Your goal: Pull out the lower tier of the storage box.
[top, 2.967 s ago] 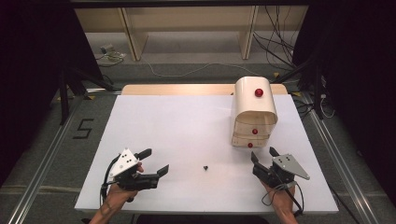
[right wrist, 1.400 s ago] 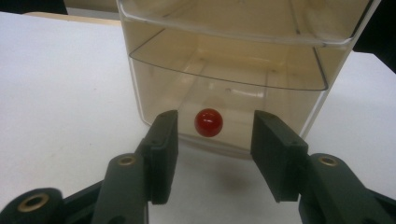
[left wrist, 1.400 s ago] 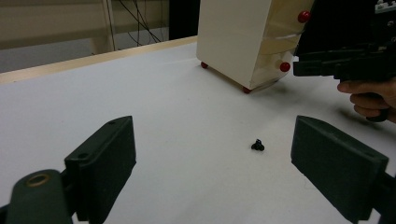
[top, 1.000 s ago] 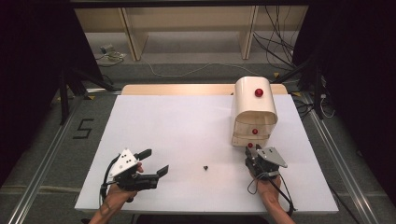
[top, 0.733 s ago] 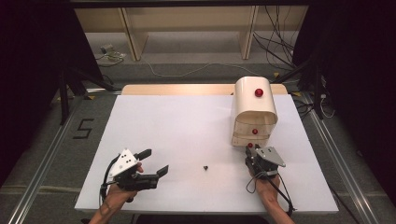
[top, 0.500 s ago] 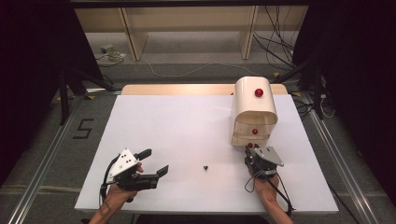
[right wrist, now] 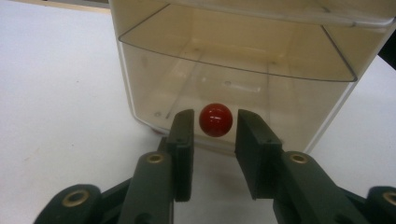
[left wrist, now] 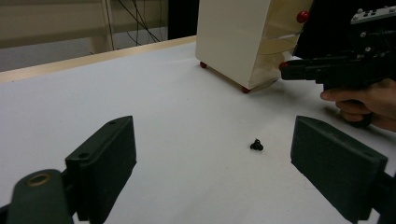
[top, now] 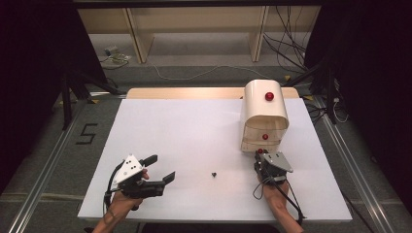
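Note:
A cream drawer cabinet [top: 265,114] with red knobs stands at the right of the white table [top: 194,126]. My right gripper [top: 260,156] is at its clear bottom drawer [right wrist: 233,88]. The drawer's red knob [right wrist: 215,119] lies between the jaws of my right gripper [right wrist: 215,122]. The jaws have just been closing, and a thin gap still shows on each side of the knob. My left gripper [top: 160,168] stands wide open and empty at the front left. A small black object [left wrist: 256,145] lies on the table ahead of the left gripper [left wrist: 210,140].
The small black object [top: 214,174] lies between the two hands near the front edge. Wooden shelving legs [top: 133,34] and cables [top: 286,29] are on the floor beyond the table. Dark curtains flank both sides.
Since the earliest frame my right gripper has moved forward to the front of the bottom drawer and levelled out; over the last second it has held there. The left gripper has not moved.

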A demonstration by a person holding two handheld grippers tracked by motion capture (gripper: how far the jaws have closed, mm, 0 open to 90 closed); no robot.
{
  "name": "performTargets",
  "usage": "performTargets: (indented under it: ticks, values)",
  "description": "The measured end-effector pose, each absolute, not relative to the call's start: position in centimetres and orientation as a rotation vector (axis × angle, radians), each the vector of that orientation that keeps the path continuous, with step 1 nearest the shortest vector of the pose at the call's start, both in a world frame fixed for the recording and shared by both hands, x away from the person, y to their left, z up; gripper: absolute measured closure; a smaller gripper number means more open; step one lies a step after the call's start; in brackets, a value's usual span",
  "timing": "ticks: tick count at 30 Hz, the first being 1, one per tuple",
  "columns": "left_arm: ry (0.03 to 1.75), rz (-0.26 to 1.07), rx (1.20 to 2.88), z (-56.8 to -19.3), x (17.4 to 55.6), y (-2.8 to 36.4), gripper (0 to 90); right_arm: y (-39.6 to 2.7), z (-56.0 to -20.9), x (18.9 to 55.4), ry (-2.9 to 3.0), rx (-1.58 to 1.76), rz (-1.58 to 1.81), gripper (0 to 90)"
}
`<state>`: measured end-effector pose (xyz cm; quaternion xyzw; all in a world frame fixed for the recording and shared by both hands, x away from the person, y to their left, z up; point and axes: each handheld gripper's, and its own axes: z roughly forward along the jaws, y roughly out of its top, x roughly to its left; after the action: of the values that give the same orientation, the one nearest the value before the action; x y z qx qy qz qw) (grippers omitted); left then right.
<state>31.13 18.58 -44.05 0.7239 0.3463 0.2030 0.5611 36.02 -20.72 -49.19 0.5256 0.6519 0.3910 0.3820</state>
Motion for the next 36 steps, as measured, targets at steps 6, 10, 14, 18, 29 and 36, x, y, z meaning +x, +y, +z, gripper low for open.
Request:
performTargets:
  ticks: [6,10,14,18,29,36]
  values:
    - [0.817,0.477,1.706,-44.05,31.14,18.59,13.9,-20.58,-49.26,36.07,1.659,1.338,0.985,70.0]
    - [0.816,0.478,1.706,-44.05,31.14,18.59,14.0,-20.48,-49.3,36.08,1.653,1.342,0.981,70.7]
    - [0.816,0.478,1.706,-44.04,31.13,18.59,14.0,-20.35,-49.31,36.08,1.65,1.343,0.975,71.4]
    - [0.817,0.478,1.706,-44.05,31.14,18.59,14.0,-20.33,-49.31,36.08,1.643,1.347,0.972,73.0]
    - [0.815,0.479,1.706,-44.01,31.12,18.64,14.0,-20.26,-49.22,36.06,1.642,1.355,0.965,73.9]
    - [0.815,0.48,1.705,-44.01,31.12,18.65,14.0,-20.28,-49.17,35.97,1.645,1.356,0.964,73.9]
